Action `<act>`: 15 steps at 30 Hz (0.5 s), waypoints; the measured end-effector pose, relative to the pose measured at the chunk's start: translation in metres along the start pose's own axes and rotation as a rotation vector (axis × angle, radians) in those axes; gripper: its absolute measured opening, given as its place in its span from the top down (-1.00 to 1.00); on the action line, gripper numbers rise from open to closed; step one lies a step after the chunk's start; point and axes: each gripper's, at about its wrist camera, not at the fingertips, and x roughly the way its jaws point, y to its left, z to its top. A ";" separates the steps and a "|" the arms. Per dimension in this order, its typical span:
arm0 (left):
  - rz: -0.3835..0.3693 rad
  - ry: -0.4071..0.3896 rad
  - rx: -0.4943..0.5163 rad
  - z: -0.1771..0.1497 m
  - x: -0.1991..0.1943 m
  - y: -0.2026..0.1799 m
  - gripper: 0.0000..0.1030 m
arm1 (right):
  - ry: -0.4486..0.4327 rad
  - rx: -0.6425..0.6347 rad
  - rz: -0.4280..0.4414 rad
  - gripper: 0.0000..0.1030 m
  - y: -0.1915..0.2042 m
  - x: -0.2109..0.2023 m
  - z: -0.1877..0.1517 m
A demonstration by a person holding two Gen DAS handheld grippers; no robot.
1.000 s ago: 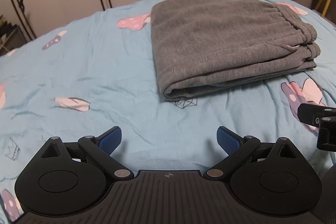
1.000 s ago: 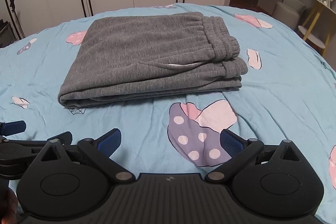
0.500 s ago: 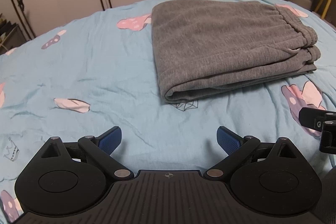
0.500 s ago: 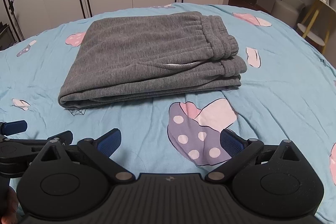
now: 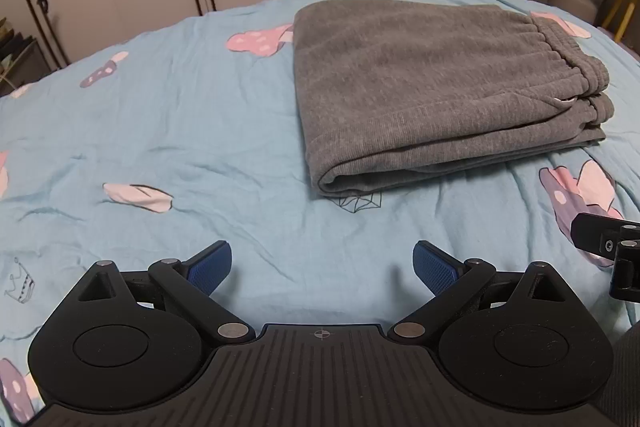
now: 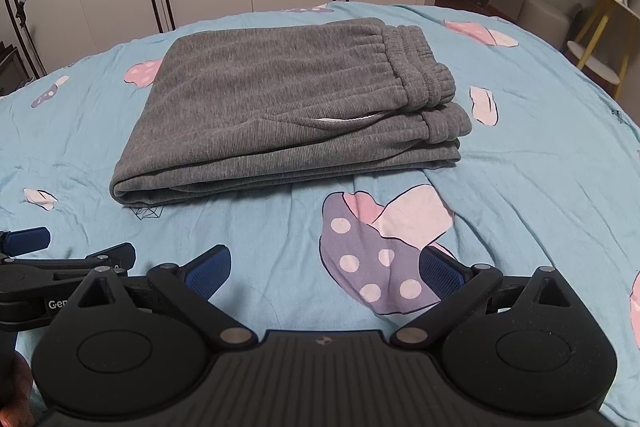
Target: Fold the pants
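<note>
Folded grey sweatpants (image 6: 288, 119) are lying crosswise, waistband pointing right; left gripper (image 5: 322, 263) and right gripper (image 6: 324, 267) are hovering released, empty.

Part of the bedsheet (image 6: 540, 187) beneath the folded pants (image 6: 288, 115) is hidden, and a small line drawing (image 6: 149, 213) is half covered by their near left corner. Left of the pants, the left gripper (image 6: 24, 247) is cut off by the frame edge. The pale strip (image 6: 344, 121) at the pocket opening is perhaps lining.
</note>
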 end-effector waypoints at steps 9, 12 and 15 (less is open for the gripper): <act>-0.007 -0.003 0.005 0.000 -0.001 -0.001 -0.95 | 0.000 -0.001 0.001 -0.95 0.000 0.000 0.000; -0.010 -0.002 0.003 0.000 -0.001 -0.001 -0.95 | 0.000 -0.001 0.001 -0.95 0.000 0.000 0.000; -0.011 -0.001 0.002 0.000 0.000 -0.001 -0.95 | 0.001 0.001 0.001 -0.95 -0.001 0.000 0.000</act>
